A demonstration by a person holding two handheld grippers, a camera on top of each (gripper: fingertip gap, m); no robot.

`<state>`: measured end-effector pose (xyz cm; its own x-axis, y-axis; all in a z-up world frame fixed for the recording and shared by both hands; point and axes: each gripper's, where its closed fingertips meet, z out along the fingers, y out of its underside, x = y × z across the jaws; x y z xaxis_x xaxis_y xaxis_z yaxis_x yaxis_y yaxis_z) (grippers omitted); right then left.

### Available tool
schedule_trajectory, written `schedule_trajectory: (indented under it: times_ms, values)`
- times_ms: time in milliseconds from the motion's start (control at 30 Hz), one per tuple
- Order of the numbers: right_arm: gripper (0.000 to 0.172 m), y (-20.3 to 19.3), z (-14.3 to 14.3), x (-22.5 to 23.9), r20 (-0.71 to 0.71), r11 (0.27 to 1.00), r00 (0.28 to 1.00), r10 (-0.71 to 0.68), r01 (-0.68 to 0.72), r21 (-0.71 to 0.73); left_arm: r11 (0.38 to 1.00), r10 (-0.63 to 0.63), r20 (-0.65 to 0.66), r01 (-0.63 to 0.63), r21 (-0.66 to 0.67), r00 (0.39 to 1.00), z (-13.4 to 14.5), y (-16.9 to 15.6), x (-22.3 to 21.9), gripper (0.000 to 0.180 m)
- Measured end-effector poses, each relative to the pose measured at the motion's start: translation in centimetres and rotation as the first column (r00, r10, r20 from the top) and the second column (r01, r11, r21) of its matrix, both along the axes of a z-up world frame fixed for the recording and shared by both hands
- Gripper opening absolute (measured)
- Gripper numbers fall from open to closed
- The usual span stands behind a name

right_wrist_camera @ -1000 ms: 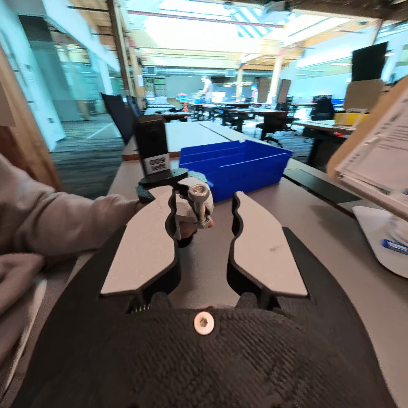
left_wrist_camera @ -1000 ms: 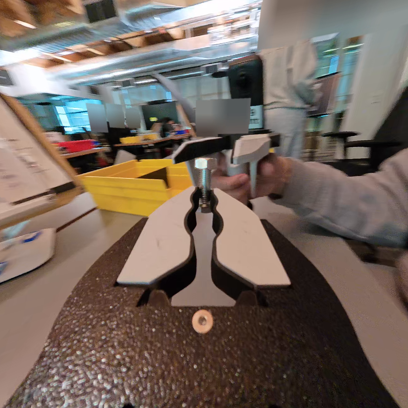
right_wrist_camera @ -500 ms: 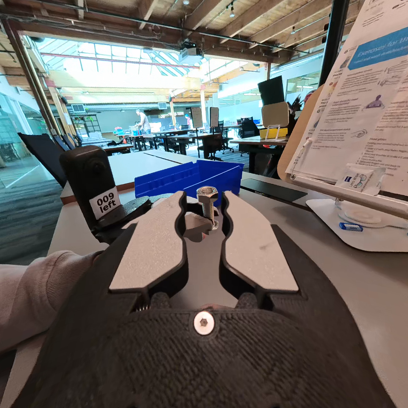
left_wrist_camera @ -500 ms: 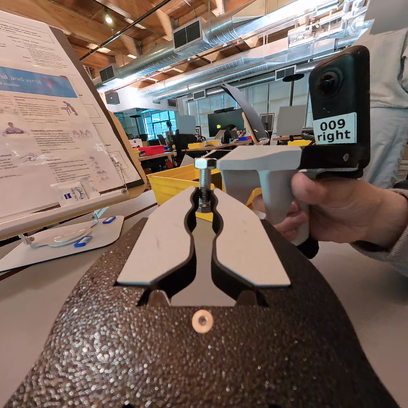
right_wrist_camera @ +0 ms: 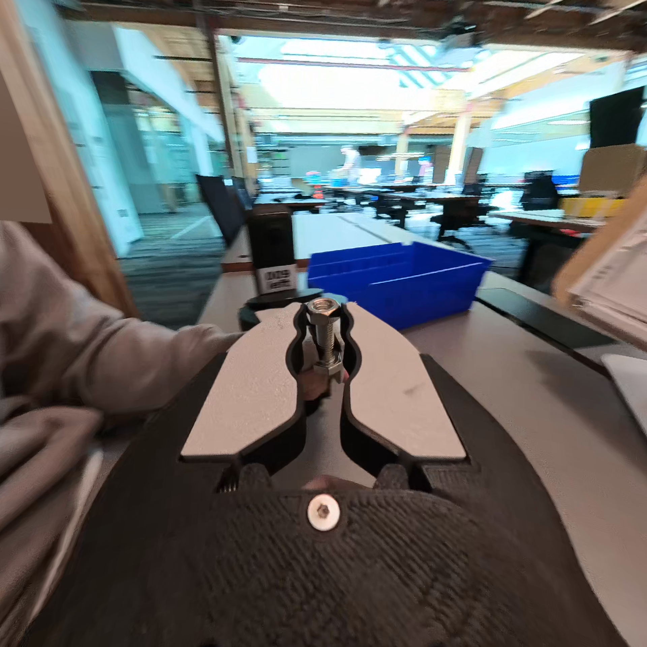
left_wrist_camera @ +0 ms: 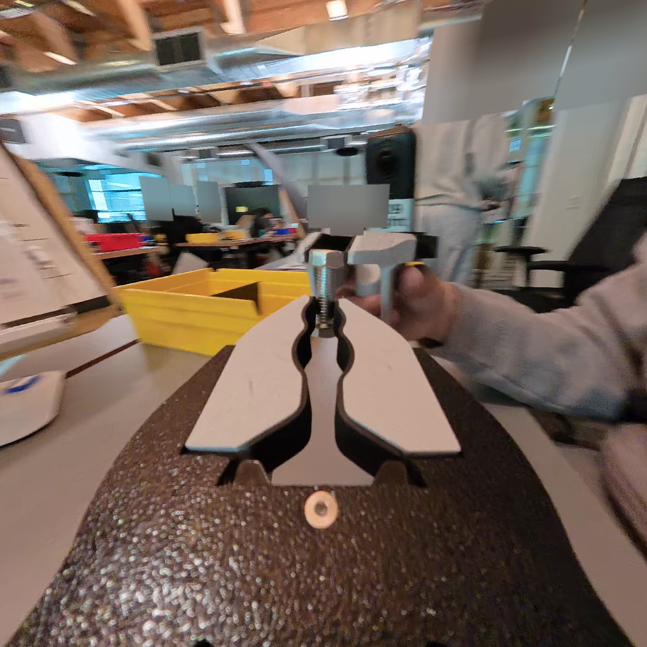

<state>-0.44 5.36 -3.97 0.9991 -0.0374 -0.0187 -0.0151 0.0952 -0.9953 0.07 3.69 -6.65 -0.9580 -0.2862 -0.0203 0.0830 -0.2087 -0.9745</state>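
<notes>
Left wrist view, near: the left gripper is narrow and holds a silver bolt by the lower threads; both pads press on it.
Bolt position: upright, its hex top above the fingertips, in the air over the grey table.
Just behind the bolt: the right gripper comes from the right, with a hand on its handle and a grey sleeve.
Farther back, left: a yellow bin stands on the table, near a tilted board with papers.
Right wrist view, near: the right gripper is narrow, its tips closed on a silver nut at the top of the same bolt.
Behind it: the left gripper's black camera block, then a blue bin.
</notes>
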Motion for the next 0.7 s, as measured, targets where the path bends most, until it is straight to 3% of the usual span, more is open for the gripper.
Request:
schedule_trajectory:
  times_ms: [167,233,333,400,467,533,633,700]
  values:
    - [0.018,-1.6,0.8,-2.2,-0.001,0.979,0.98,0.199,-0.198,0.054,0.971,-0.24,-0.02,0.24,0.005,0.971,-0.1,-1.3,-3.0,0.008]
    - [0.018,-2.2,1.7,-1.9,-0.037,0.974,0.979,0.202,-0.197,0.108,0.974,-0.227,-0.002,0.227,0.005,0.974,0.0,-1.3,-3.0,0.008]
    - [0.018,-3.1,1.7,0.9,-0.022,0.998,1.0,0.0,0.001,0.07,0.988,-0.147,-0.007,0.148,0.041,0.989,-0.6,-1.2,-1.9,0.009]
    - [0.018,-5.3,1.2,4.8,-0.011,0.963,0.963,-0.27,0.27,-0.019,0.994,-0.095,-0.001,0.095,0.055,0.995,-0.8,-1.0,-1.2,0.008]
    - [0.018,-9.6,-0.2,9.0,0.048,0.81,0.822,-0.567,0.567,-0.15,0.996,-0.067,-0.004,0.068,0.056,0.998,-0.8,-0.9,-0.8,0.008]
    - [0.018,-15.1,-1.8,12.3,0.144,0.577,0.621,-0.771,0.776,-0.255,0.997,-0.044,-0.006,0.044,0.065,0.999,-1.0,-0.8,-0.5,0.008]
    - [0.018,-21.9,-4.9,14.9,0.307,0.264,0.393,-0.867,0.884,-0.386,0.997,-0.017,-0.005,0.017,0.079,1.0,-1.2,-0.9,-0.2,0.008]
    - [0.018,-24.1,-7.2,16.0,0.335,0.174,0.344,-0.877,0.878,-0.446,0.996,-0.001,-0.001,0.001,0.085,1.0,-1.2,-0.9,0.0,0.008]
